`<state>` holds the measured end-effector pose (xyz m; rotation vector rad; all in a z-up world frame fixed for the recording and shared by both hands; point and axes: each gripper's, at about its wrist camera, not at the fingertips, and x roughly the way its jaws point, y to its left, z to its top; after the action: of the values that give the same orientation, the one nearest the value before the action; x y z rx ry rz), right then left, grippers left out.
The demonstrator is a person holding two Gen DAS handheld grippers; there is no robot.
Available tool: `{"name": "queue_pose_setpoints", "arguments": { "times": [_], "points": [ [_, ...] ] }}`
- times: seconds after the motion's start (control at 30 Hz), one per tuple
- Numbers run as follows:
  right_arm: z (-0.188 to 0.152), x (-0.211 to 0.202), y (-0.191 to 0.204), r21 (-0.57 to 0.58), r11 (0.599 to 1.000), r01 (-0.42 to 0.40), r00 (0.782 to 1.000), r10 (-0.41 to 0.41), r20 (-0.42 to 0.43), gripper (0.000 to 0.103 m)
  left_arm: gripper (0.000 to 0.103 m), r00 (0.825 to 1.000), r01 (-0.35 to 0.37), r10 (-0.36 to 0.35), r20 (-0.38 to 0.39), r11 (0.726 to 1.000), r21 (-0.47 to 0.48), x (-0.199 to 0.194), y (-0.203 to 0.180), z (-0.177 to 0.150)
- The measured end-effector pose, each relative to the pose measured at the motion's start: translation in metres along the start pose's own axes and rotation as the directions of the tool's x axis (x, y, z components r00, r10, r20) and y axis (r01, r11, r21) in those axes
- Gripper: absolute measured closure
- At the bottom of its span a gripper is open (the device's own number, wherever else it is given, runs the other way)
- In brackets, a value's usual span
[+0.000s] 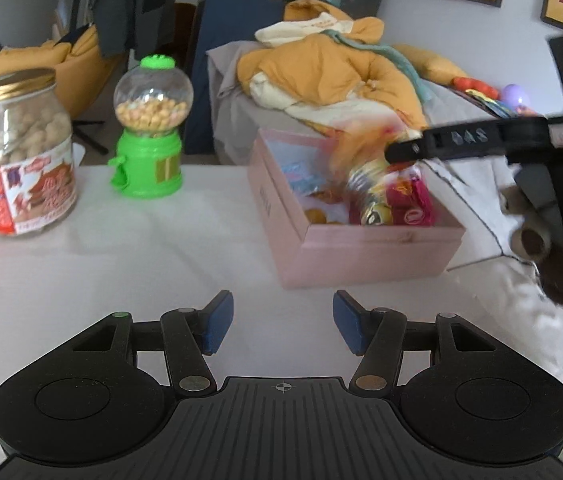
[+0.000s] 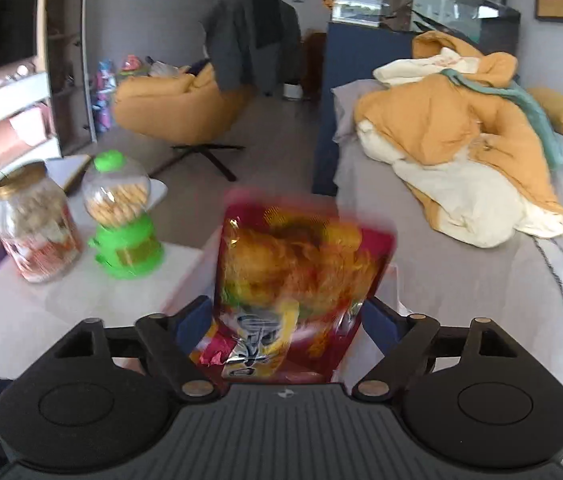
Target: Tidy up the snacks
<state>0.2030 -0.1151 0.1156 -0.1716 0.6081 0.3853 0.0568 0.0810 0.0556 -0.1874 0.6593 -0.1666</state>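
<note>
Red, crinkly snack bag point(image 2: 293, 280), blurred, sits between the apart blue pads of the right gripper point(image 2: 285, 320), above the pink cardboard box point(image 1: 361, 248) holding other snacks. Left gripper point(image 1: 283, 320) hangs open over the white table point(image 1: 121, 272), holding nothing.

soft daylight; snack bag point(image 2: 297, 280) motion-blurred, table point(image 1: 121, 272) washed out, fisheye-bent edges.

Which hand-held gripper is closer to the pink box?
Right. The right hand-held gripper is over the pink box, a blurred snack bag between its fingers. The left hand-held gripper is open above the table in front of the box, empty.
</note>
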Motion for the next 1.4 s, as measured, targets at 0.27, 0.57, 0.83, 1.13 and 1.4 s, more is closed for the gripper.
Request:
{"name": "queue_pose_setpoints", "arguments": {
  "times": [0.27,0.57,0.83,1.13,1.4],
  "points": [
    [-0.079,-0.030,-0.002,0.102,0.995,-0.011,0.999,0.015,-0.034,0.021,0.042,0.999,-0.032,0.032,-0.009,0.999,0.022,-0.004,-0.026,-0.034],
    [-0.164,-0.045,0.033,0.160,0.984,0.077,0.985,-0.051,-0.162,0.021,0.041,0.973,-0.230,0.229,0.020,0.968,0.097,-0.006,-0.062,-0.081],
    [-0.186,-0.057,0.037,0.173,0.976,0.130,0.988,-0.112,-0.107,0.014,0.039,0.963,-0.269,0.267,0.031,0.960,0.078,0.002,-0.064,-0.077],
    [-0.195,-0.057,0.033,0.209,0.966,0.152,0.988,-0.142,-0.059,0.001,0.038,0.960,-0.279,0.278,0.030,0.956,0.091,0.005,-0.066,-0.076],
    [-0.194,-0.056,0.031,0.213,0.965,0.150,0.988,-0.140,-0.063,0.000,0.038,0.957,-0.290,0.288,0.031,0.952,0.094,0.004,-0.067,-0.078]
  ]
}}
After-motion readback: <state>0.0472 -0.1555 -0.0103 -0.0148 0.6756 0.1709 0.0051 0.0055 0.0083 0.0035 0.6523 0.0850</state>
